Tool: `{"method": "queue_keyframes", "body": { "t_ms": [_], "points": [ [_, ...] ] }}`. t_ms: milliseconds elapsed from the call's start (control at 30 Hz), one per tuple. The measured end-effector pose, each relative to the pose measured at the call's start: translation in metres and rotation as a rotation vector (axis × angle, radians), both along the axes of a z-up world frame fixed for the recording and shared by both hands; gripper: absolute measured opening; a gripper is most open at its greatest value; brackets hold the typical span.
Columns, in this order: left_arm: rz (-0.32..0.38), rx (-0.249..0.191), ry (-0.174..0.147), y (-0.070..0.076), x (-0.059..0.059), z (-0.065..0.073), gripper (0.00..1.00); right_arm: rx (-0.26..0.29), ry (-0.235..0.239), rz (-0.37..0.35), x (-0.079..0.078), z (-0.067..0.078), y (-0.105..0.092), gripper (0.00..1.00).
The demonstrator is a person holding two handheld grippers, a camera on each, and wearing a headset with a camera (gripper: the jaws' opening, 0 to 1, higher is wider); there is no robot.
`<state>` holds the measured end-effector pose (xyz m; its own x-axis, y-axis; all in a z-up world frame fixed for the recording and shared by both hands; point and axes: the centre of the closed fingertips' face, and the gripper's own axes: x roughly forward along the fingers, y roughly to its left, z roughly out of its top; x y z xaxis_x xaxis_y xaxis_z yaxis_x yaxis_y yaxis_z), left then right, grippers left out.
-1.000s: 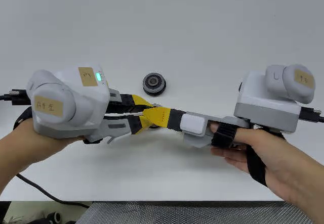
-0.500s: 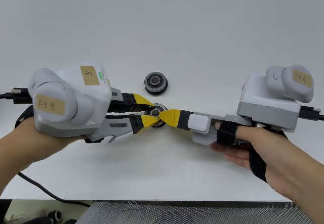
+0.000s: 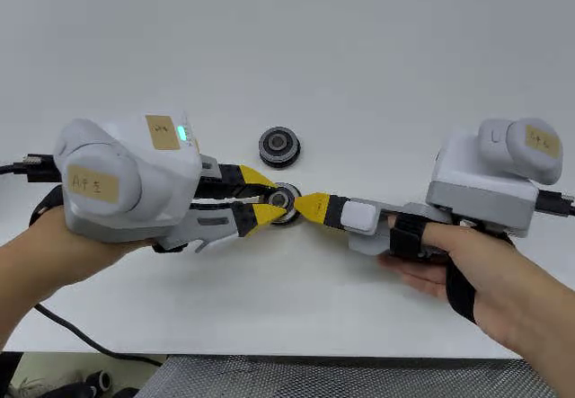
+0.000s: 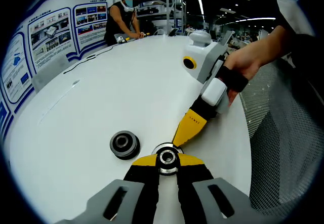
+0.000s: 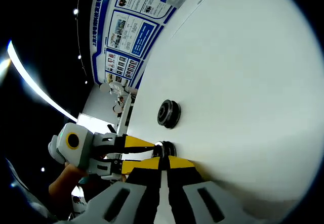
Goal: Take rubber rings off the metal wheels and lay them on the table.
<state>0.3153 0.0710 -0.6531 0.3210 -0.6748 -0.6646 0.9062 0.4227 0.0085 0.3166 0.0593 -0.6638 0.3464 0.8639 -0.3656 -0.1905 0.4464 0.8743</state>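
Note:
A small metal wheel (image 3: 284, 202) with a black rubber ring sits just above the white table, clamped between the yellow tips of my left gripper (image 3: 268, 199). In the left gripper view that wheel (image 4: 167, 159) stands between the two jaws. My right gripper (image 3: 308, 206) comes in from the right with its jaws shut. Its yellow tip (image 4: 190, 128) touches the wheel's rim, and I cannot tell whether it pinches the ring. In the right gripper view the wheel (image 5: 165, 148) lies right at the shut tips (image 5: 162, 161). A second wheel (image 3: 279, 145) with its ring on lies farther back.
The white table (image 3: 359, 75) stretches wide behind and to both sides. A black cable (image 3: 63, 331) hangs off the front edge at the left. A grey mesh surface (image 3: 341, 378) lies below the near edge. A person works at the far end (image 4: 124, 16).
My right gripper has drawn back to the right, from overlapping the left jaws to just touching the wheel's rim. The left gripper keeps hold of the wheel.

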Motion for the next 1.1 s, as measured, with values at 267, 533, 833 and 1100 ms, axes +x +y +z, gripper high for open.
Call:
{"method": "queue_keyframes", "body": {
  "t_ms": [267,533,833,1100],
  "points": [
    [-0.002,0.003,-0.002,0.0003,0.0003,0.0001,0.12,0.006,0.003,0.001,0.0005,0.0012,-0.0001,0.05],
    [-0.003,0.005,-0.003,0.0007,0.0003,0.0001,0.12,0.002,-0.001,0.004,0.0006,0.0028,-0.0008,0.03],
    [-0.002,0.008,-0.002,0.0007,0.0006,0.0000,0.12,-0.049,-0.042,0.012,-0.0003,0.0048,-0.0009,0.01],
    [0.001,0.005,-0.002,0.0008,0.0012,-0.0006,0.12,-0.073,-0.069,0.011,-0.0004,0.0078,-0.0007,0.00]
  ]
}}
